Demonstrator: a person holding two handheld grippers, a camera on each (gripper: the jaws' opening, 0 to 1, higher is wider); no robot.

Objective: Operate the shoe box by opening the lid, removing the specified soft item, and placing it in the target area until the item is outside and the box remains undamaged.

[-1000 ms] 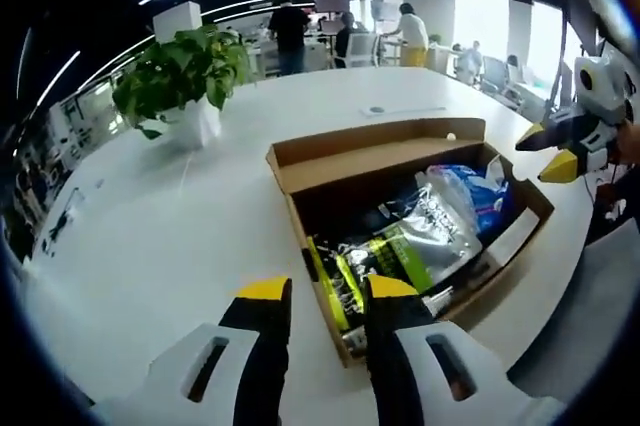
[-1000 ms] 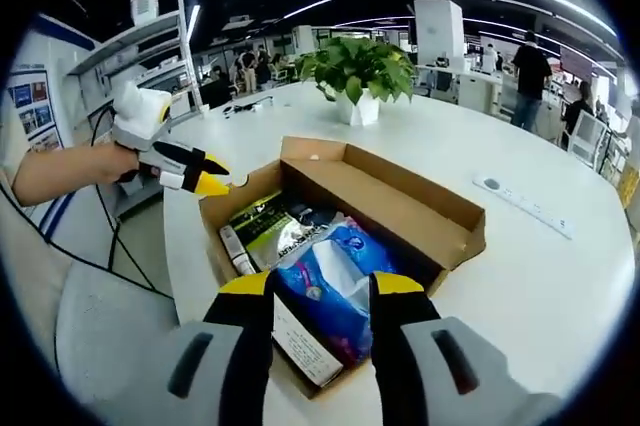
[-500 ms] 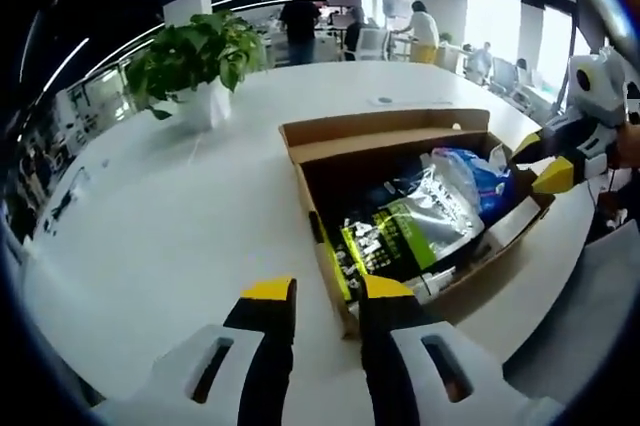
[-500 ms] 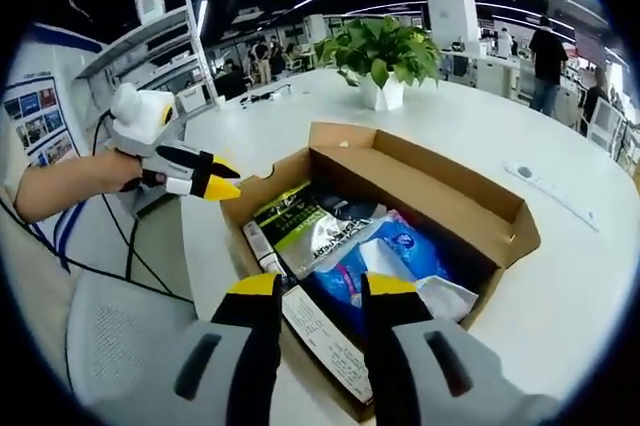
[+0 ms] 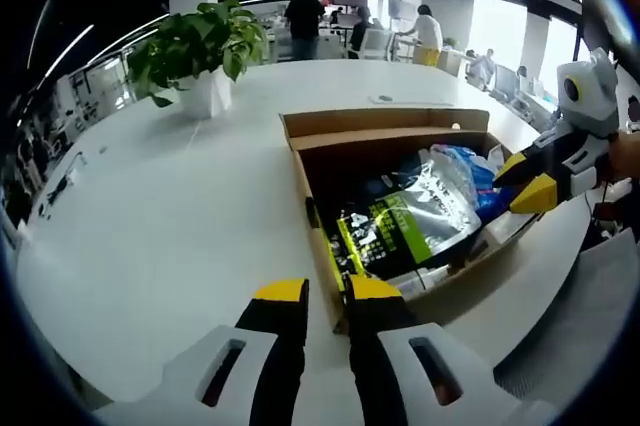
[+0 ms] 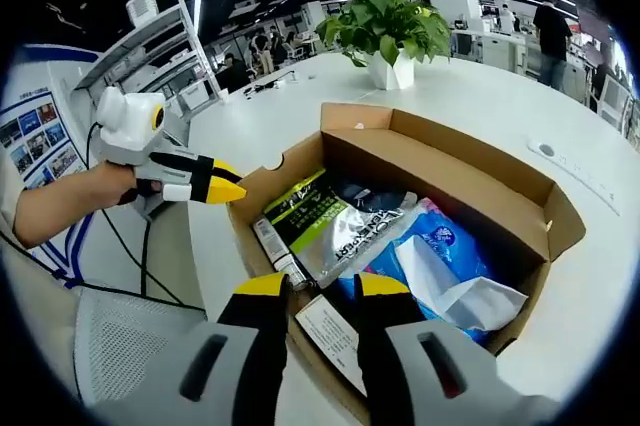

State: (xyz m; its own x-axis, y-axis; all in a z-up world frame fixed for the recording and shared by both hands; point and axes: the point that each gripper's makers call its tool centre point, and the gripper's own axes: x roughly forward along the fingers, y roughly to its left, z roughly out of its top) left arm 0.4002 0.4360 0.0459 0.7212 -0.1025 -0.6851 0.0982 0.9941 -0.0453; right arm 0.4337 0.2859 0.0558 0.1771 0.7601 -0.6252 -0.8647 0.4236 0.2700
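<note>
Two grippers, left gripper [image 5: 325, 293] and right gripper [image 6: 326, 286], are held unclenched, grasping nothing, above the opened shoe box [image 6: 470, 161]; the blue soft pack [image 6: 425, 246] is best pinched centrally, clear of cardboard walls.

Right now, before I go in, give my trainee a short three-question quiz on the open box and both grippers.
1. True or false: the shoe box lid is closed.
2. Which item lies nearest the potted plant end? A) blue pack B) silver-green pouch C) white tissue
3. Fill in: the left gripper hovers at the box's ___ wall, by the notch.

Key: 1 false, it stands open. 2 B. 3 end. The right gripper sits over the opposite near edge.
</note>
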